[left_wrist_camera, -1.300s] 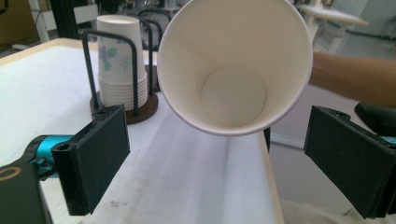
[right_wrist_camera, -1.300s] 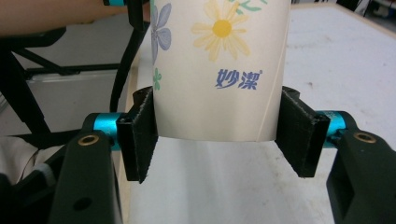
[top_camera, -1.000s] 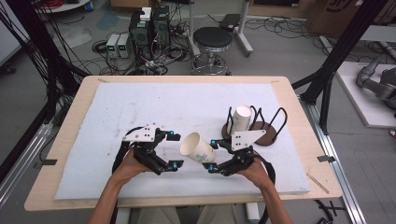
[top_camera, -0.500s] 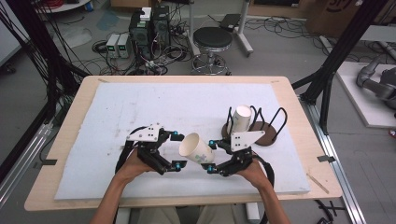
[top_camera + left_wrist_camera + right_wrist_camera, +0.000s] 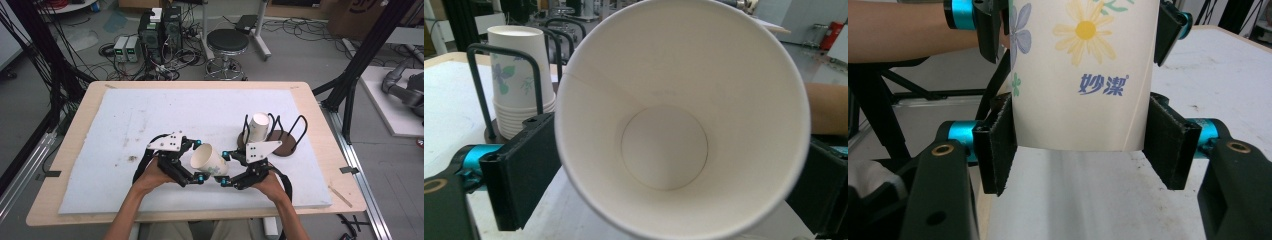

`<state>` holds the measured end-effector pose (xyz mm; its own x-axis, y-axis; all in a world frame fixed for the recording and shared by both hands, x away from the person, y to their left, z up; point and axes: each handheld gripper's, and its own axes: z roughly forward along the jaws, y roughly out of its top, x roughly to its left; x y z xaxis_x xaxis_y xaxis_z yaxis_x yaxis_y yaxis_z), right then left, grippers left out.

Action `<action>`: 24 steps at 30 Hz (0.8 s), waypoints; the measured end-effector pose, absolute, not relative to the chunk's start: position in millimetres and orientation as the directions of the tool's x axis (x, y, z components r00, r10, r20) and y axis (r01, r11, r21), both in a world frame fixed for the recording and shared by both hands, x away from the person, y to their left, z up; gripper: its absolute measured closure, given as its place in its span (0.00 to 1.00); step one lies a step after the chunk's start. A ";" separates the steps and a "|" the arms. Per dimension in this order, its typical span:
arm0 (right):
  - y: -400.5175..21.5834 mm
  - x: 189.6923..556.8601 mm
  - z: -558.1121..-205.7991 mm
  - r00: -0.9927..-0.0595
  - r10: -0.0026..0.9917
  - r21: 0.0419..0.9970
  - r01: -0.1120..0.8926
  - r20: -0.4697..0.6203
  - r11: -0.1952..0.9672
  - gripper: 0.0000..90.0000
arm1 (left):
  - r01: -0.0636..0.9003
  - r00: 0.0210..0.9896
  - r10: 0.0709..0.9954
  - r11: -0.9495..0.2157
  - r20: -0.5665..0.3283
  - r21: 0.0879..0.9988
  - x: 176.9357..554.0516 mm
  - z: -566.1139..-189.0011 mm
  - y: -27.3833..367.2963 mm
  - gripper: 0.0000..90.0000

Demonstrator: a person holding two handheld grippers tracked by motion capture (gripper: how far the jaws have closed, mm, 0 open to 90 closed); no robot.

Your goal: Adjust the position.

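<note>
So we've got a paper cup (image 5: 209,161) held on its side just above the white pad (image 5: 150,115), close to the near edge of the desk (image 5: 320,130), between our two claws. The right claw (image 5: 224,168) is closed down on the cup's base end; in the right gripper view both pads sit against the printed wall (image 5: 1083,75), so that's a real grip. The left claw (image 5: 200,161) sits at the open mouth, and in the left gripper view its jaws stand on either side of the rim (image 5: 574,115) while we look straight down into the bowl. Whether those pads are pressing or just hugging the rim, we can't tell. Looks like we're handing the cup over or pulling it apart, so the trick is to squeeze lightly: the mouth is the soft end and will oval out or crease if we clamp hard. Keep the right hand steady, let the left one settle square across the rim, and only let go on one side once the other clearly has it. The wire rack (image 5: 272,137) with the stacked cups (image 5: 259,127) stands toward the far right of the pad, well clear. Hard to see: the cup fills the left gripper view, so the left pads are mostly hidden, and the cup's top is cut off in the right one.
</note>
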<state>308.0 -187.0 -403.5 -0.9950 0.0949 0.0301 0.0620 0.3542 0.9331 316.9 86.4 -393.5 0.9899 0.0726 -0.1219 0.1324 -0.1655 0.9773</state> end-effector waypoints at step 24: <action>-182.6 306.6 -404.5 -0.998 0.065 0.931 0.037 0.015 0.364 0.41 | 0.072 0.997 0.004 -0.165 -0.072 0.984 315.6 -387.8 81.9 0.33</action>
<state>306.6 -182.6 -404.5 -0.9978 0.0653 0.0146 0.0375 0.3642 0.9306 315.6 81.9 -387.8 0.9974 0.0037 -0.0725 0.0721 -0.1655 0.9836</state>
